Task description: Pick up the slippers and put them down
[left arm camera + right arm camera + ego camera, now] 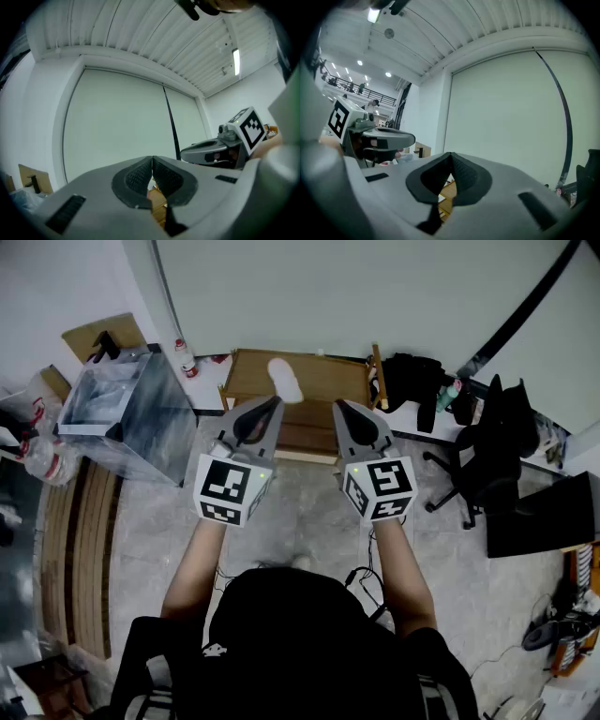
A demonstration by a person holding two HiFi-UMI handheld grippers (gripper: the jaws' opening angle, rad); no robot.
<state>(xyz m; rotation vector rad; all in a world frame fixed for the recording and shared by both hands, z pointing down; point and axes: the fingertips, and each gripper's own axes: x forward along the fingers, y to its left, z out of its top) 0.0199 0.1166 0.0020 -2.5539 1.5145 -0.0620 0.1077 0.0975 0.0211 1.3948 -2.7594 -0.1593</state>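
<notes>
Grey left hand-held gripper (276, 400) and right hand-held gripper (338, 405), ribbed pads (136, 180) together, empty; white slipper (285, 381) on wooden table (330, 377).

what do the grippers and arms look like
The left gripper and right gripper are both grey and tapered, with dark ribbed pads. Each carries a white cube with black square markers. The person wears a black short-sleeved top.
</notes>
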